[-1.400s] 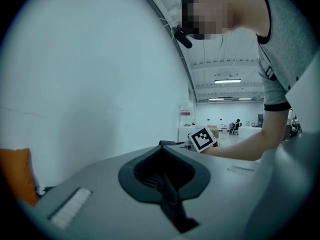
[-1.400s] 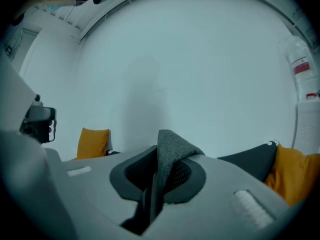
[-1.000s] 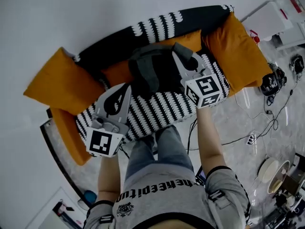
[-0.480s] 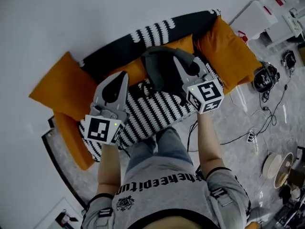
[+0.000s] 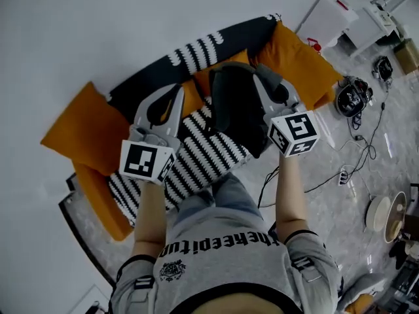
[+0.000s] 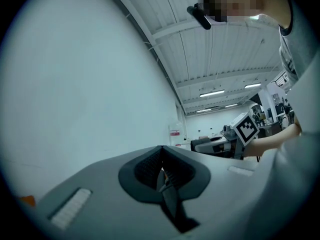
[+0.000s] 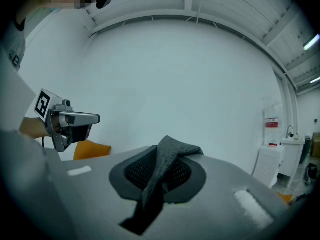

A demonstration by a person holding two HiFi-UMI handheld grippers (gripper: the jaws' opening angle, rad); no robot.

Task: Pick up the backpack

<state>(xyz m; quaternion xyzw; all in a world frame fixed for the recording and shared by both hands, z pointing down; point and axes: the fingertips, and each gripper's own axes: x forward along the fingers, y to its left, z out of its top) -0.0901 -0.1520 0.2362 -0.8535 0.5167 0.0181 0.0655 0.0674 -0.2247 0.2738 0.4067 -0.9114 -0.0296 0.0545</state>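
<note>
The dark backpack (image 5: 236, 110) hangs clear of the striped sofa (image 5: 196, 159), held by its top. My right gripper (image 5: 260, 78) is shut on the backpack's grey strap (image 7: 172, 149), which folds over the closed jaws and drops between them in the right gripper view. My left gripper (image 5: 177, 91) floats to the left of the bag, apart from it, over the sofa seat. Its jaws are shut with nothing between them (image 6: 162, 171). Each gripper shows in the other's view: the right gripper (image 6: 235, 139) and the left gripper (image 7: 70, 121).
Orange cushions lie at the sofa's left end (image 5: 85, 129) and right end (image 5: 298, 54). A white wall runs behind it. On the floor to the right are cables (image 5: 366, 149), a power strip (image 5: 342, 175), a black device (image 5: 353, 97), white furniture (image 5: 340, 18) and dishes (image 5: 383, 221).
Both grippers have risen. The backpack came up off the sofa seat with the right gripper and now hangs lower in the picture, in front of the seat. The left gripper stayed shut and empty.
</note>
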